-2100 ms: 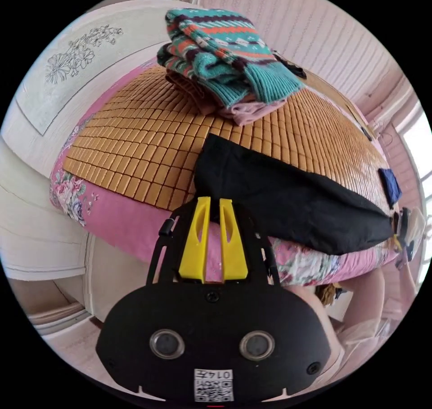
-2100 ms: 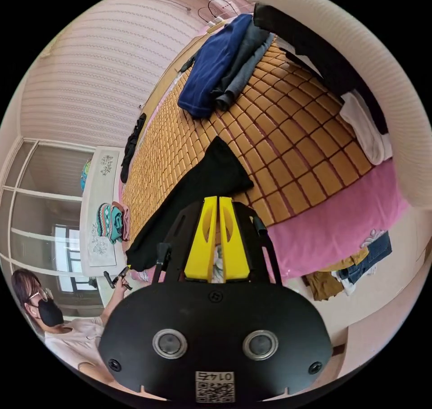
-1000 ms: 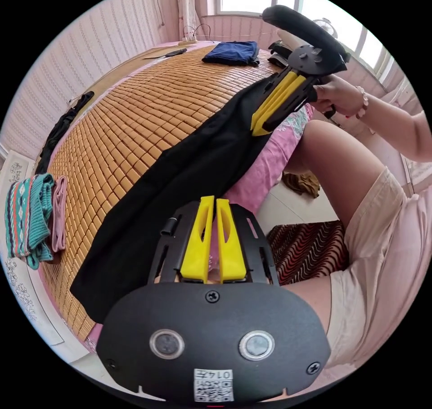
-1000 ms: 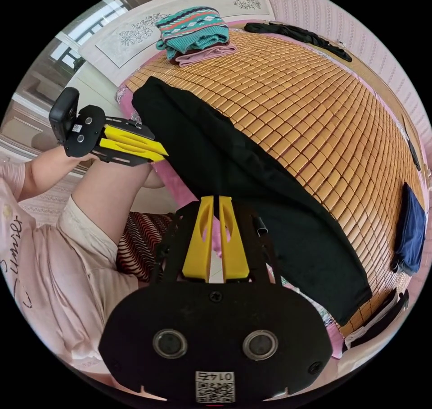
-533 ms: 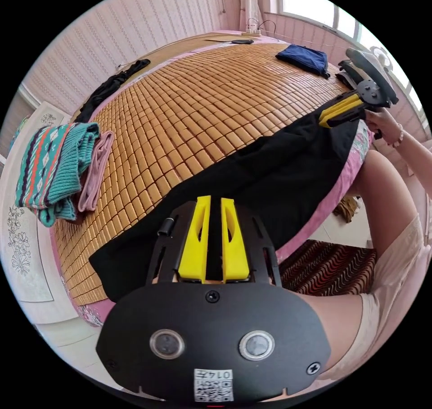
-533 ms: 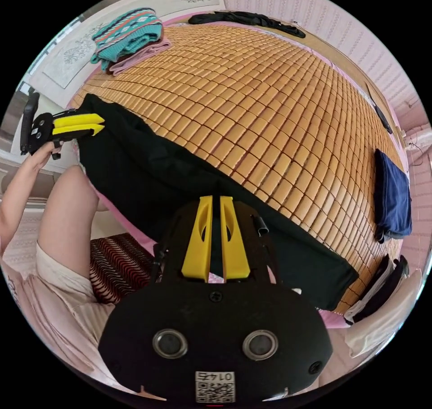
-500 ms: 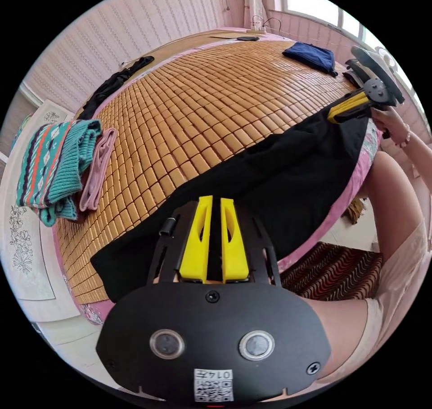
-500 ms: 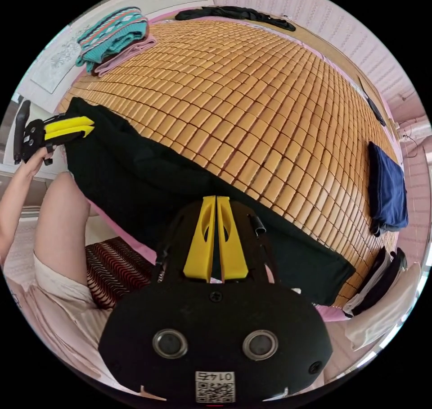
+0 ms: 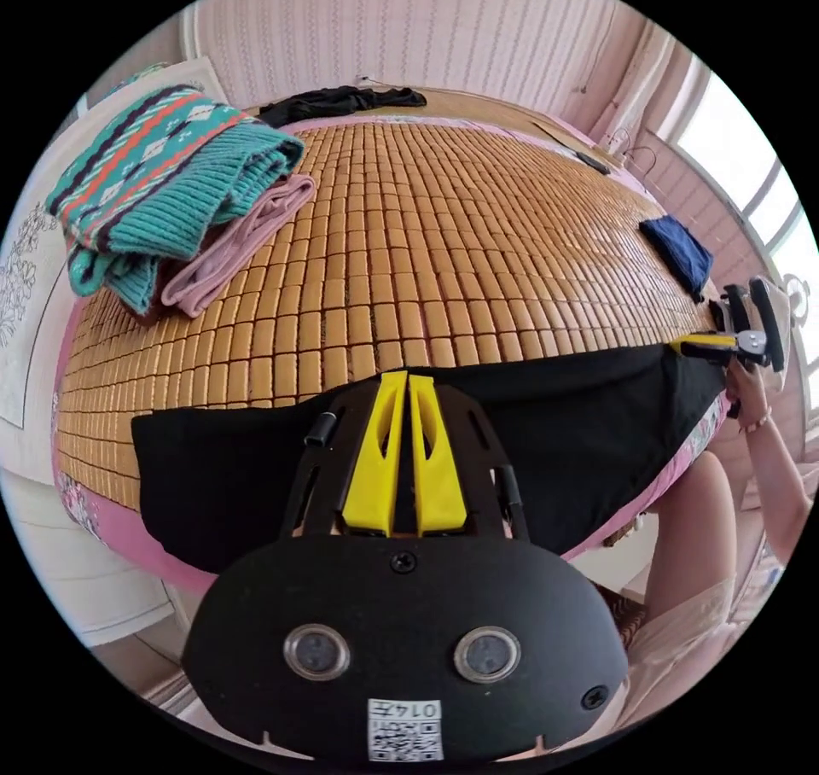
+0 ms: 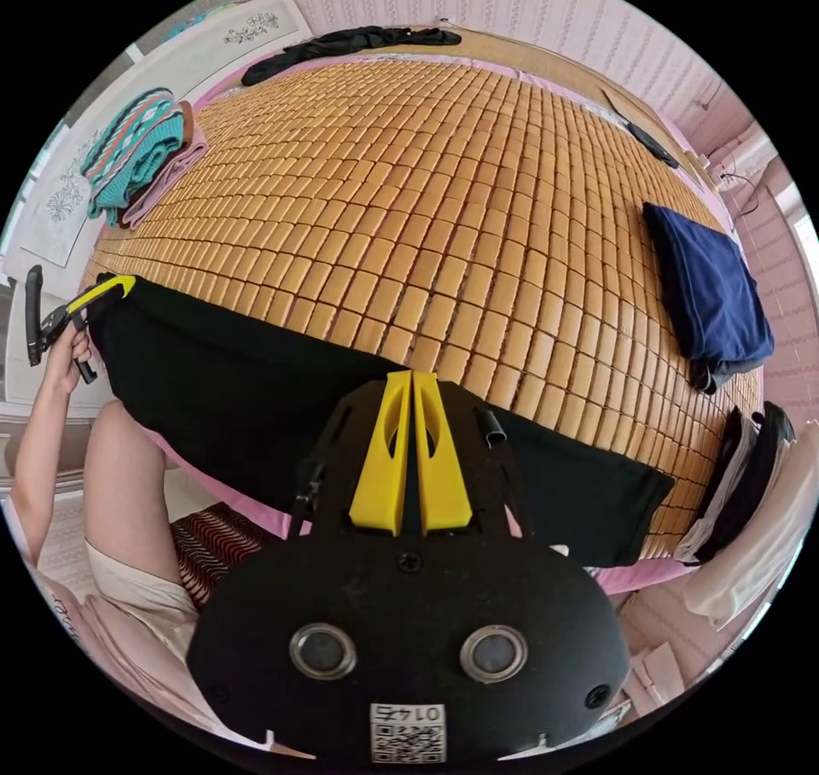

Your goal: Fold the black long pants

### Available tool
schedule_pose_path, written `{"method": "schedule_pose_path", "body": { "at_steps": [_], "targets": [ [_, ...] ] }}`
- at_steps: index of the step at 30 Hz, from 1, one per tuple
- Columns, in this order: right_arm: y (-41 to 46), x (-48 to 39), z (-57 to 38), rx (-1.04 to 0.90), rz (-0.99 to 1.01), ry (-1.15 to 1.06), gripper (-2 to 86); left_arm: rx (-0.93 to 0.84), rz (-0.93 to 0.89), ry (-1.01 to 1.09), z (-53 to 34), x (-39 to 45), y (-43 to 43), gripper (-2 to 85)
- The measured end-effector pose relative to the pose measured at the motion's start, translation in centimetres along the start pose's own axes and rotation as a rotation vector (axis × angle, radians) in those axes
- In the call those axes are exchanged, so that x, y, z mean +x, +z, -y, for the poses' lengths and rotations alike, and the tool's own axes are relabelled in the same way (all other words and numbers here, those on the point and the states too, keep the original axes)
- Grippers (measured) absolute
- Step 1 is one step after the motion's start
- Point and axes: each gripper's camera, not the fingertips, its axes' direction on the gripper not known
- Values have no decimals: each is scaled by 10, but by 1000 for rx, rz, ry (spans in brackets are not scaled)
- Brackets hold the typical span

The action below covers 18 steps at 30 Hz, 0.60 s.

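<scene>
Two yellow-jawed grippers work the same garment: black long pants [image 9: 589, 434] [image 10: 222, 399] lie stretched in a long band along the near edge of a bed covered by a tan bamboo-tile mat [image 9: 444, 246] [image 10: 444, 212], the cloth draping over the pink floral mattress side [image 9: 128, 536] below the mat. From its own view, the left gripper [image 9: 408, 382] has its jaws drawn almost together with only a thin slit between them, their tips over the pants' far edge; whether they pinch cloth cannot be told. The right gripper [image 10: 413, 380] [image 9: 693, 345] likewise shows its jaws nearly touching over the pants' far edge beside the mat, and a grip on the fabric cannot be confirmed. In the right gripper view the left gripper [image 10: 115, 287] sits at one end of the pants, held by a hand [image 10: 64, 352]. On the mat well beyond the pants rest a folded teal patterned knit sweater [image 9: 162, 186] [image 10: 136, 152] atop a folded pink garment [image 9: 239, 241], a folded navy garment [image 9: 678, 250] [image 10: 708, 293], and a strip of dark clothing [image 9: 337, 102] [image 10: 350, 41] at the mat's far edge.
</scene>
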Motion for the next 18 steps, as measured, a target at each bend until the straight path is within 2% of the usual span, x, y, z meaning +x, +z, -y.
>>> {"method": "schedule_pose_path", "body": {
  "at_steps": [4,9,11,13,15,18],
  "targets": [
    [-16,-30,-24,92,74,-120,-4,84,11,82,-14,18,-32,-8],
    [-4,-93,-18,78,161,-313,-4,-61,-196,383,-58,118,-21,9],
    [1,-119,-8,75,175,-368,-5,-100,-171,457,-78,149,-8,10],
    [11,-131,0,62,118,-383,-6,-156,-122,493,-94,170,9,-1],
    [34,-132,7,-10,44,-379,-8,-113,-66,514,-109,179,11,-7],
    [27,-108,3,25,120,-285,-7,-133,-82,502,-113,178,6,-8]
  ]
}}
